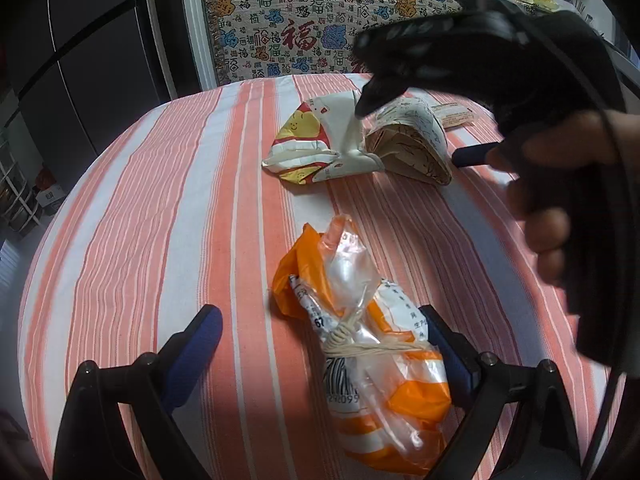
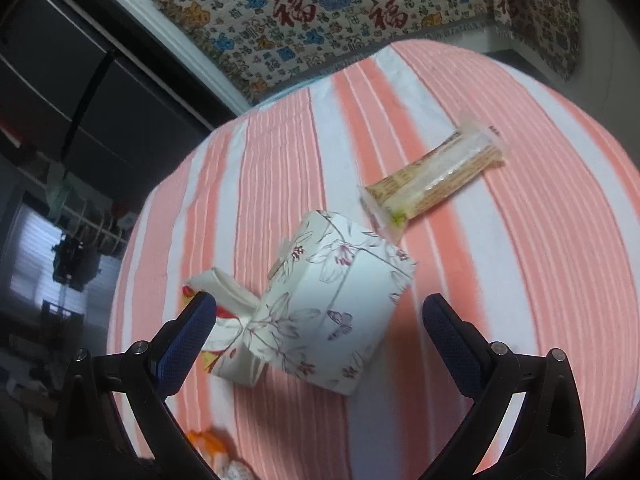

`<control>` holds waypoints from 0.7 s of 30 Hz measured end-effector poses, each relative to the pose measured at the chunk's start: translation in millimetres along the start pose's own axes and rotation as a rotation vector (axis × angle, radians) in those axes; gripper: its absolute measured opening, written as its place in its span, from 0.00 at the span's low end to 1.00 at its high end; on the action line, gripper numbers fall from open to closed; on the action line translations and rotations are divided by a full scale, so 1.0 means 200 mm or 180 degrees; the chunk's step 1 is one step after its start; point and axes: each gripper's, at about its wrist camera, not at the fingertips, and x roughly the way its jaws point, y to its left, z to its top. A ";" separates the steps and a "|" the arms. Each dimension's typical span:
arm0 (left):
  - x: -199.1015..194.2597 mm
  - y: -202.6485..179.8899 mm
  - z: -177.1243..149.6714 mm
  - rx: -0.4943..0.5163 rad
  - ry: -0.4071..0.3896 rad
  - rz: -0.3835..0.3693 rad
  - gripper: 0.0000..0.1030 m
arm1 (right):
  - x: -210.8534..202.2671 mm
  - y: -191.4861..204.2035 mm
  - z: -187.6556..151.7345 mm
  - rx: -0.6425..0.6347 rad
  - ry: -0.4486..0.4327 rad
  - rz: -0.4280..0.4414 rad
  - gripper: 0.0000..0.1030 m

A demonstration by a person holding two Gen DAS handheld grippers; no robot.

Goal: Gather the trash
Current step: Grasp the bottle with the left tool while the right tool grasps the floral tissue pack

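An orange and clear plastic bag (image 1: 360, 340), tied with a string, lies on the striped tablecloth (image 1: 160, 220). It sits between the fingers of my left gripper (image 1: 324, 344), which is open; the bag rests near the right pad. Farther back lie a white, red and yellow wrapper (image 1: 308, 144) and a floral paper box (image 1: 412, 140). My right gripper (image 1: 412, 132), held by a hand (image 1: 560, 152), hovers open over that box. In the right wrist view the floral box (image 2: 328, 308) lies between the spread fingers of the right gripper (image 2: 320, 312), untouched. The wrapper (image 2: 216, 280) pokes out behind the left finger.
A long clear snack packet (image 2: 436, 176) lies farther back on the table. A patterned cloth (image 1: 320, 20) hangs behind the table's far edge. Dark cabinet doors (image 1: 80, 60) stand at the left. The orange bag (image 2: 208, 444) shows at the bottom of the right wrist view.
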 end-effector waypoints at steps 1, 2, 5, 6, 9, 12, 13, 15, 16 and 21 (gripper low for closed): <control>0.00 0.00 0.00 -0.0001 0.0000 -0.0002 0.96 | -0.01 0.03 -0.01 -0.0136 -0.0141 -0.0141 0.99; 0.00 0.00 0.00 -0.0002 0.0000 -0.0004 0.96 | 0.00 0.04 -0.03 -0.0216 -0.0145 -0.0258 0.99; 0.00 0.00 0.00 -0.0005 -0.0001 -0.0005 0.96 | -0.05 0.02 -0.11 -0.0515 -0.0362 -0.0325 0.79; 0.00 0.00 0.00 -0.0005 -0.0001 -0.0005 0.96 | -0.07 0.00 -0.13 -0.0591 -0.0371 -0.0266 0.76; 0.00 0.00 0.00 -0.0004 -0.0002 -0.0006 0.96 | -0.14 -0.10 -0.18 -0.0846 -0.0313 -0.0131 0.75; 0.00 0.00 0.00 -0.0004 -0.0001 -0.0007 0.96 | -0.23 -0.15 -0.31 -0.1291 -0.0095 0.0122 0.75; 0.00 0.00 0.00 -0.0005 -0.0001 -0.0008 0.96 | -0.28 -0.16 -0.38 -0.1491 -0.0045 0.0165 0.75; 0.00 0.00 0.00 -0.0005 -0.0002 -0.0008 0.96 | -0.36 -0.19 -0.53 -0.1786 -0.0005 0.0182 0.76; 0.00 0.00 0.00 -0.0005 -0.0002 -0.0007 0.96 | -0.39 -0.21 -0.59 -0.1841 -0.0034 0.0182 0.77; -0.01 0.01 -0.01 -0.0005 -0.0004 -0.0057 0.96 | -0.44 -0.29 -0.76 -0.1864 -0.0263 -0.0069 0.84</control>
